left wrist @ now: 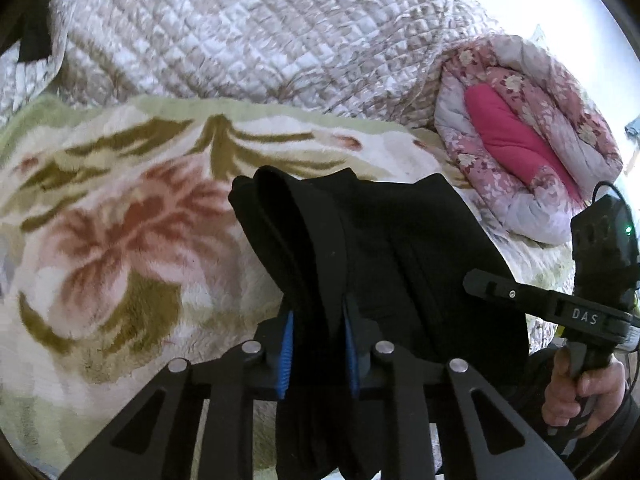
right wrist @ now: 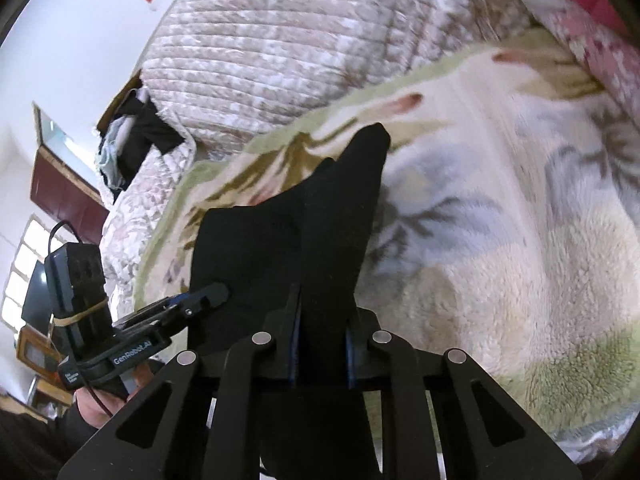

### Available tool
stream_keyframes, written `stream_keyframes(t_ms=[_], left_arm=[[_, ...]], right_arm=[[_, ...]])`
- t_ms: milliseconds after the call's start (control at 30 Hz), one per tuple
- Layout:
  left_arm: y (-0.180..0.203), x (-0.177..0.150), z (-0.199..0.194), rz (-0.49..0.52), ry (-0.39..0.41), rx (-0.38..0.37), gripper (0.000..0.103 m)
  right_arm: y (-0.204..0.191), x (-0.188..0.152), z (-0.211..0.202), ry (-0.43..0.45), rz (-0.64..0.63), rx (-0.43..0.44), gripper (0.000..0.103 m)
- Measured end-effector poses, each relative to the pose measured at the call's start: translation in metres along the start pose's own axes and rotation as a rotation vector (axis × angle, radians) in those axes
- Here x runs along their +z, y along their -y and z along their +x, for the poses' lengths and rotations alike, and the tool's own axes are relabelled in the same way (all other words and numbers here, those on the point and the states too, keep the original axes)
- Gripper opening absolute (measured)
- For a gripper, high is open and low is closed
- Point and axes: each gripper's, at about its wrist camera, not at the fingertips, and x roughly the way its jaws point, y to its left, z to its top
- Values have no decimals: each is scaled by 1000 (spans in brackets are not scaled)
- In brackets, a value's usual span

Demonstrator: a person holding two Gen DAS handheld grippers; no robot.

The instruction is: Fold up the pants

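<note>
Black pants (left wrist: 384, 240) hang bunched over a floral fleece blanket (left wrist: 100, 240). My left gripper (left wrist: 319, 340) is shut on a thick fold of the pants, its blue pads pressing the cloth from both sides. The right gripper (left wrist: 492, 286) shows at the right edge of the left wrist view, held by a hand (left wrist: 580, 392). In the right wrist view the right gripper (right wrist: 322, 344) is shut on another fold of the pants (right wrist: 304, 232), which rises to a peak ahead of it. There the left gripper (right wrist: 208, 294) shows at the left, touching the same cloth.
A quilted beige bedspread (left wrist: 248, 32) is heaped behind the blanket. A rolled pink floral quilt (left wrist: 520, 136) lies at the right. In the right wrist view dark clothing (right wrist: 136, 140) sits by a wooden headboard (right wrist: 60, 188), and the blanket (right wrist: 500, 220) stretches to the right.
</note>
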Motion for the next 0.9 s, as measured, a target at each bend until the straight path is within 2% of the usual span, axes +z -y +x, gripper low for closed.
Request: stream_keyframes(t_ms=[233, 467, 900], left_arm=[[0, 5, -14, 14, 23, 2, 23], [-12, 11, -9, 16, 15, 31, 23], [-56, 73, 25, 45, 33, 102, 23]], right_arm=[[-8, 1, -3, 7, -4, 12, 16], [-19, 8, 18, -25, -27, 13, 16], [-21, 75, 86, -48, -59, 19, 16]])
